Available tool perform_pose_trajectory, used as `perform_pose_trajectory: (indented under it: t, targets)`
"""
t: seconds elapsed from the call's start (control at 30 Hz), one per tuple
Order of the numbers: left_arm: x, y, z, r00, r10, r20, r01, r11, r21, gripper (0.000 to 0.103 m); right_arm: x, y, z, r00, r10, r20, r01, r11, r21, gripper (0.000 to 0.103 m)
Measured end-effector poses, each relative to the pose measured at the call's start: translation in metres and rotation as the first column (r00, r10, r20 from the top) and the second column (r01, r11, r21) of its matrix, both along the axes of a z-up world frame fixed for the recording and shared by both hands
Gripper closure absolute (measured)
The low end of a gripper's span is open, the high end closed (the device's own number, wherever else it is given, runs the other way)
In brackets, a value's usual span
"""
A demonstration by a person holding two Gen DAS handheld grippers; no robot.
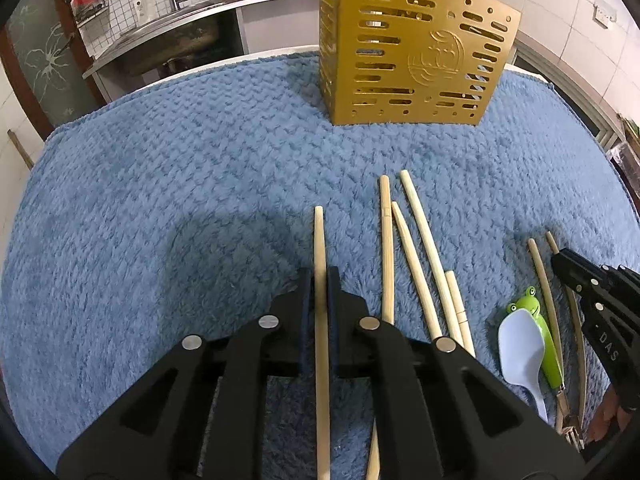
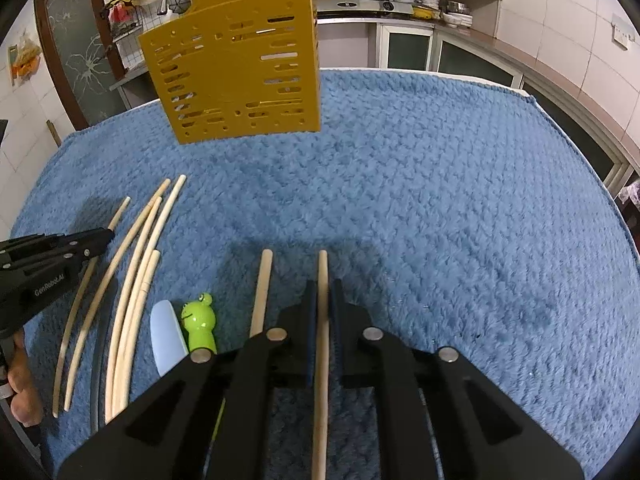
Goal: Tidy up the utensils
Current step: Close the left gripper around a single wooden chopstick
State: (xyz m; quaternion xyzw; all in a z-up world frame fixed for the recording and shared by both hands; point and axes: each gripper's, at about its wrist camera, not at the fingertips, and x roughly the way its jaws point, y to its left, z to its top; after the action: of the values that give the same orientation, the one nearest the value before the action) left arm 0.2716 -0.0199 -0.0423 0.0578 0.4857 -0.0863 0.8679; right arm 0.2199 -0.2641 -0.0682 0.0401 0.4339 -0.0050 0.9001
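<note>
A gold perforated utensil holder (image 1: 412, 52) stands upright at the far side of the blue towel (image 1: 180, 184); it also shows in the right wrist view (image 2: 236, 68). My left gripper (image 1: 320, 276) is shut on a bamboo chopstick (image 1: 319, 236) low over the towel. My right gripper (image 2: 323, 284) is shut on another chopstick (image 2: 322, 268). Several loose chopsticks (image 1: 416, 240) lie between the grippers, and in the right wrist view (image 2: 144, 248) they lie to the left. A white spoon (image 1: 520, 348) and a green frog-handled utensil (image 2: 198, 320) lie among them.
The right gripper's body (image 1: 600, 300) shows at the right edge of the left wrist view. The left gripper's body (image 2: 44, 264) shows at the left of the right wrist view. A kitchen counter with sink (image 1: 168, 12) and stove (image 2: 364, 4) lies behind the table.
</note>
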Motion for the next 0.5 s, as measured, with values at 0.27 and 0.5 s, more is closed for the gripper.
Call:
perform_pose_trajectory:
  t: [0.27,0.5]
  targets:
    - [-0.010,0.002,-0.002,0.999,-0.011,0.045,0.011,1.000,-0.010,0.093,-0.004,0.001,-0.002,1.000,0.004,0.031,-0.003,1.000,-0.012,0.093]
    - [-0.015,0.003,0.001,0.999,-0.017,0.048,0.018,1.000,-0.023,0.093,-0.005,-0.001,-0.002,0.999,0.002,0.037,-0.002,1.000,-0.002,0.093]
